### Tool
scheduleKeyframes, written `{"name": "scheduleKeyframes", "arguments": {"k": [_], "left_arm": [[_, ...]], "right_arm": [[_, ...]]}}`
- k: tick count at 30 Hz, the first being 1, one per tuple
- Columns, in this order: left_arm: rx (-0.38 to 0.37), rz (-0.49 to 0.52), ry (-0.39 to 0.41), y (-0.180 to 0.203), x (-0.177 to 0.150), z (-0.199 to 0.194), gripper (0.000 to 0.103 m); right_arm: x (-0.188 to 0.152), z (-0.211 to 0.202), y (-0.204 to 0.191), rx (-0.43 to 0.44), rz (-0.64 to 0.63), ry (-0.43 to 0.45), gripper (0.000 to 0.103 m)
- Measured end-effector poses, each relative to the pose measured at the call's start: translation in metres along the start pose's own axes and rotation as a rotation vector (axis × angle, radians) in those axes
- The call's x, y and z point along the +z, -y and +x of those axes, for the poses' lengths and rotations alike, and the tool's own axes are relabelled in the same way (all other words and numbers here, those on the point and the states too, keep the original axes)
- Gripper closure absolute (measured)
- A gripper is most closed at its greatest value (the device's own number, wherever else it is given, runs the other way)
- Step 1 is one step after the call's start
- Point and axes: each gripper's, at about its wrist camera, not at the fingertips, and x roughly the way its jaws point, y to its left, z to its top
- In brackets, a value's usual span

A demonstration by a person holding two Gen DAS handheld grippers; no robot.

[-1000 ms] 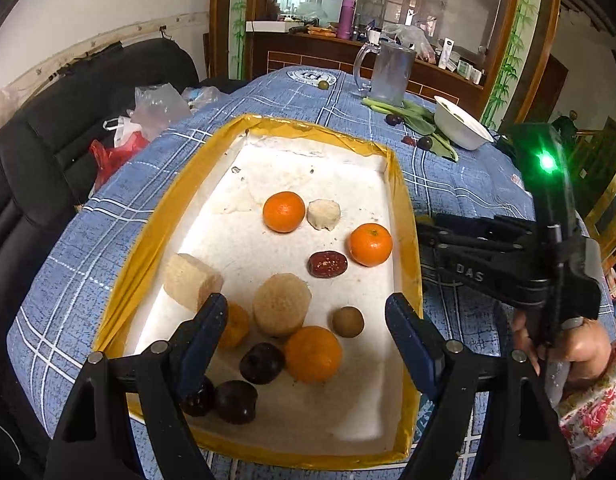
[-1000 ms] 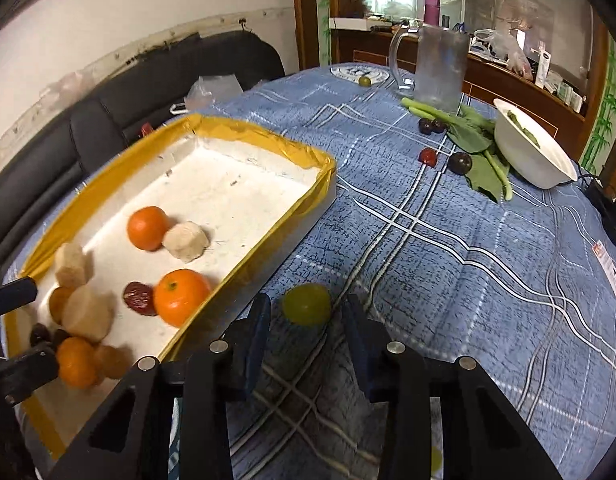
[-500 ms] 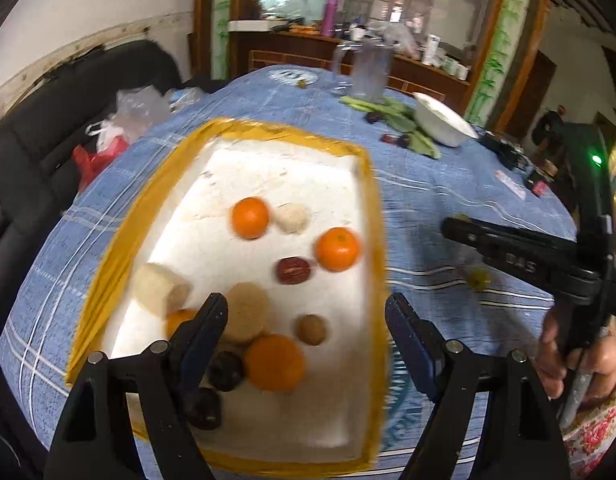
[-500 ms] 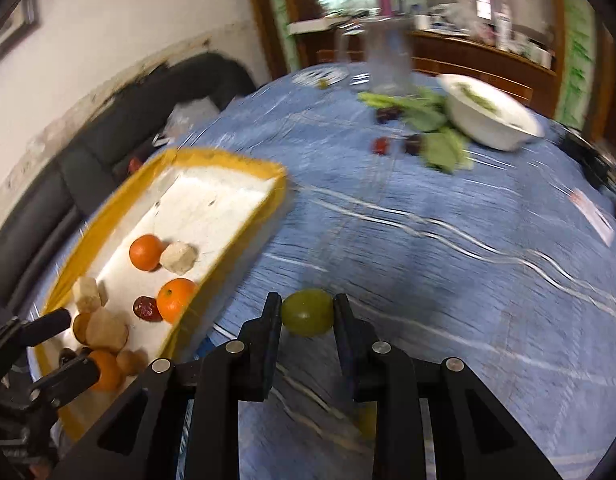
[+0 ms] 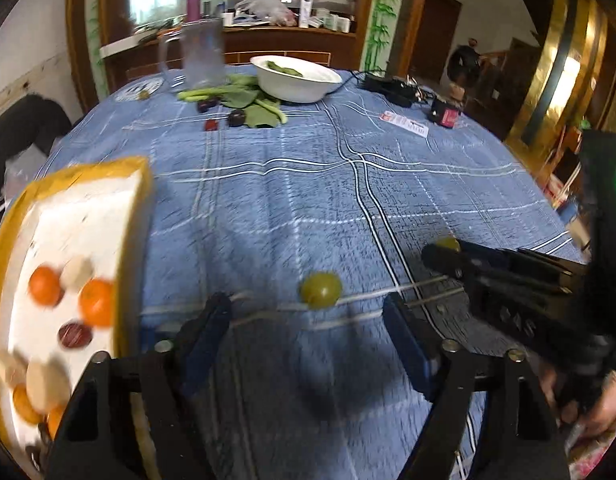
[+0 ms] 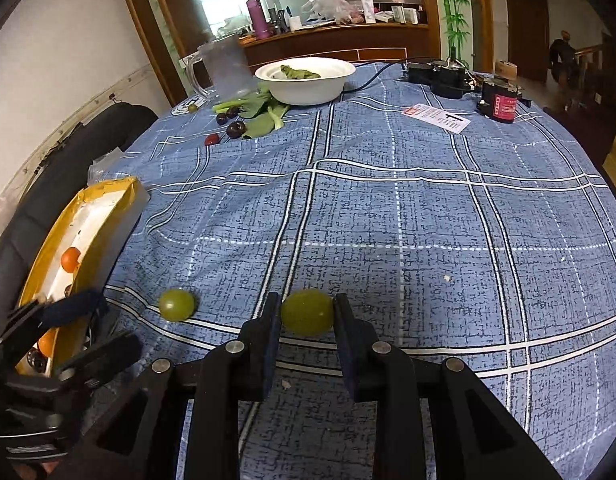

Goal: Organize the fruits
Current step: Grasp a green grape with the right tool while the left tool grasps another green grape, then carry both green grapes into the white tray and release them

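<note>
Now the right tongs have closed on a small round green grape, where a second ago that fruit lay free on the blue checked cloth of the worktop between parted fingers; the pads press its two sides and the pickup looks done. Both hands have swung away from the yellow-rimmed white foam tray, which filled the left wrist view a second ago and now sits at its 9 o'clock edge, with oranges, a dark red date and pale chunks inside. The left tongs stand fairly wide with jaws closing, and nothing is between them yet: a second round green grape rests on the cloth just beyond the fingertips, toward 12 o'clock, a little right of centre. In the right wrist view the same loose grape lies at 9 o'clock of the held one, apart from it. Judging by this, one fruit is secured for the tray and the other is likely next; more dark fruit waits by the white bowl at the far 11 o'clock.
</note>
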Motion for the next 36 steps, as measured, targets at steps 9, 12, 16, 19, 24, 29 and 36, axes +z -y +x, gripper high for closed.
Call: {"name": "scheduleKeyframes", "arguments": {"k": [9, 12, 16, 19, 24, 29, 36], "left_arm": [[-0.005, 0.049, -0.051, 0.006, 0.004, 0.033, 0.052], [0.03, 0.07, -0.031, 0.01, 0.001, 0.033, 0.066], [0.012, 0.034, -0.03, 0.004, 0.003, 0.03, 0.08], [0.011, 0.012, -0.014, 0.0, 0.002, 0.021, 0.08], [0.0, -0.026, 0.033, -0.007, -0.005, -0.01, 0.079], [0.007, -0.103, 0.085, -0.032, -0.018, -0.048, 0.079], [0.134, -0.229, 0.166, -0.093, -0.032, -0.092, 0.079]], "right_arm": [[-0.006, 0.004, -0.001, 0.0, -0.008, -0.034, 0.075], [-0.006, 0.007, -0.001, -0.006, -0.011, -0.044, 0.075], [-0.006, 0.007, 0.0, -0.01, -0.008, -0.037, 0.075], [-0.005, 0.005, 0.004, 0.002, 0.015, -0.024, 0.076], [-0.002, 0.0, 0.007, 0.024, 0.036, 0.003, 0.076], [-0.003, -0.002, 0.006, 0.056, 0.046, 0.014, 0.076], [-0.004, -0.005, 0.002, 0.008, 0.033, 0.04, 0.076]]}}
